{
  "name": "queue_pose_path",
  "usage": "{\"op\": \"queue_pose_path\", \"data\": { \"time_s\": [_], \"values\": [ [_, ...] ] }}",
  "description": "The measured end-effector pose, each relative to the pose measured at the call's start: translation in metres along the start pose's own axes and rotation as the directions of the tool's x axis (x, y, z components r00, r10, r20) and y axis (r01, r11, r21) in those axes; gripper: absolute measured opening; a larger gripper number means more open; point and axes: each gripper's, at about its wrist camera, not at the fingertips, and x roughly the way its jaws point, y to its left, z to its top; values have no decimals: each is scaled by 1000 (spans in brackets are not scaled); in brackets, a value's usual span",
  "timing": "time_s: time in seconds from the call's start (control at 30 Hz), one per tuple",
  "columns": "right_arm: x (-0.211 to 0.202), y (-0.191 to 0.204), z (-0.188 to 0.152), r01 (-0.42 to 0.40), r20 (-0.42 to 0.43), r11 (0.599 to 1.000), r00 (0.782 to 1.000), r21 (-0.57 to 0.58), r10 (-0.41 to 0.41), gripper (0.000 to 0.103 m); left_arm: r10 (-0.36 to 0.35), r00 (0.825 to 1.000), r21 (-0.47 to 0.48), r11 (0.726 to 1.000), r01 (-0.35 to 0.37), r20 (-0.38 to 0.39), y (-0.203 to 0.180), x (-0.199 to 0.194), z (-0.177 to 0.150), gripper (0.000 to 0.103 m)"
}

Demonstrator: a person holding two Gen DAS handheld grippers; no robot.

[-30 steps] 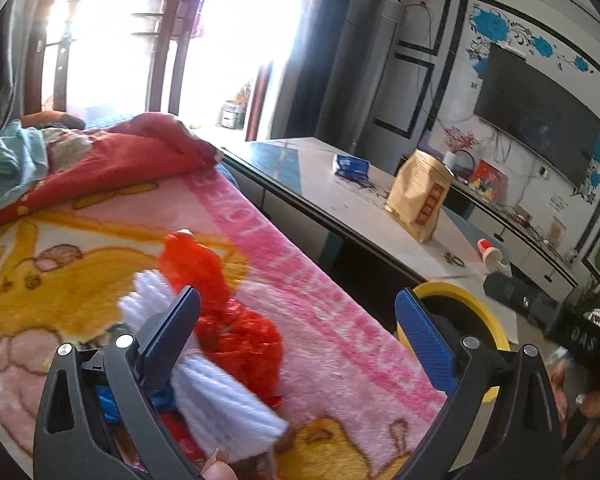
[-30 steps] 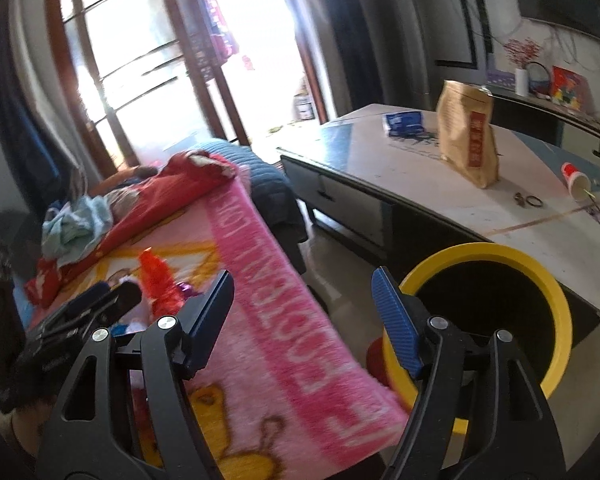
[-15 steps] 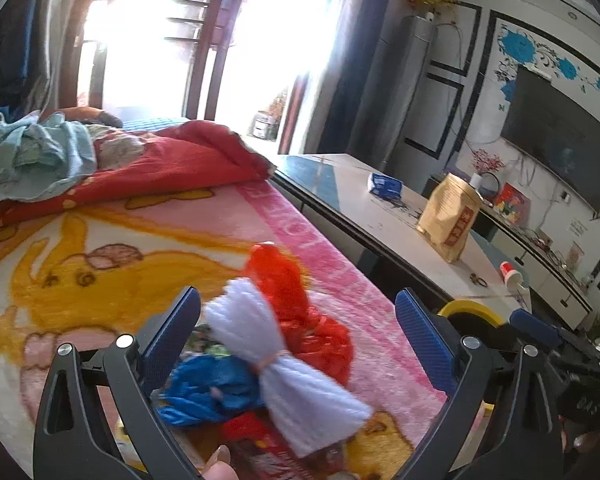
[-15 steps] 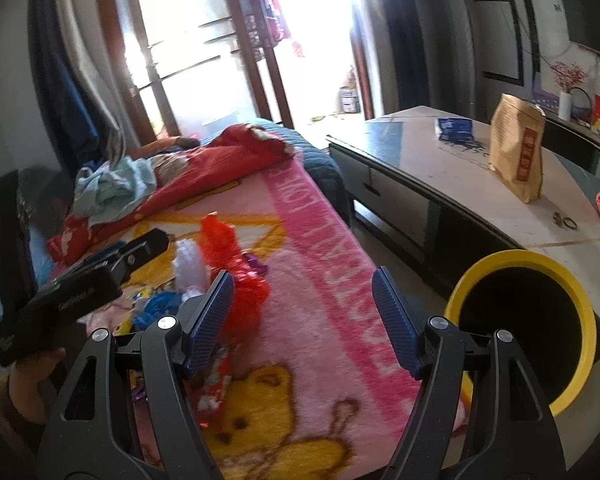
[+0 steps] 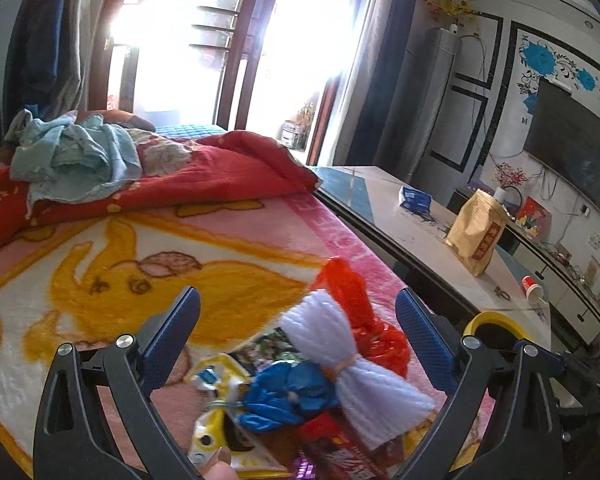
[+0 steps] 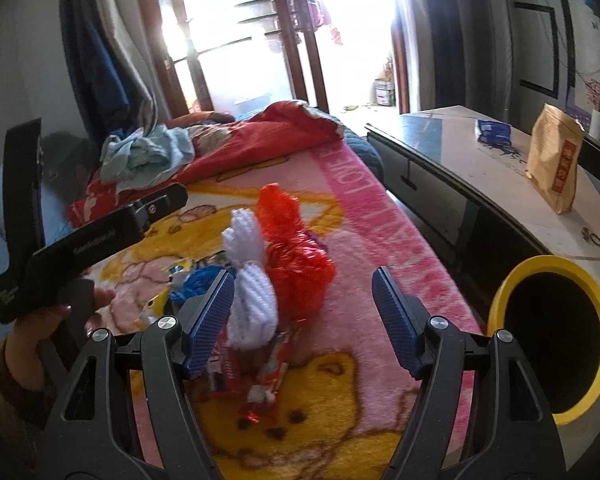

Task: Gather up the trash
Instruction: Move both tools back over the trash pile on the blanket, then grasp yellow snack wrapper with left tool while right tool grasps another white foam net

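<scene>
on the pink blanket (image 6: 364,216), near its edge toward the table (image 6: 500,184), the trash lies in one loose heap: a red bag (image 6: 296,256), a white bundle (image 6: 252,284) leaning on it, a blue bag (image 5: 292,392) and flat wrappers (image 6: 260,384) underneath. your right gripper (image 6: 304,320) hovers over the heap with its fingers wide apart and nothing between the pads; your left gripper (image 5: 296,344) is likewise spread and empty. the yellow bin (image 6: 556,344) stands on the floor just beside the blanket edge, on the right. pick one piece at a time. the red bag is probably easiest: close on its knotted top, not the slippery belly. the white bundle may roll when the bag lifts, so steady it with the left gripper. leave the flat wrappers for last; pinching them risks catching the blanket pile.
</scene>
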Motion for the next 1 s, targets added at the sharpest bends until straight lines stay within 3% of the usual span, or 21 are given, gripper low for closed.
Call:
{"op": "queue_pose_path", "data": {
  "time_s": [0.57, 0.77, 1.0],
  "values": [
    [36, 27, -11, -18, -89, 996, 996, -84, 10, 63, 83, 994, 11, 997, -82, -77, 50, -5, -24, 95],
    [49, 28, -13, -24, -118, 995, 993, -93, 13, 54, 62, 986, -29, 997, -67, -154, 67, -4, -42, 95],
    [61, 31, -17, -36, -149, 993, 989, -109, 20, 38, -3, 964, -96, 995, -24, -266, 81, 4, -70, 94]
  ]
}}
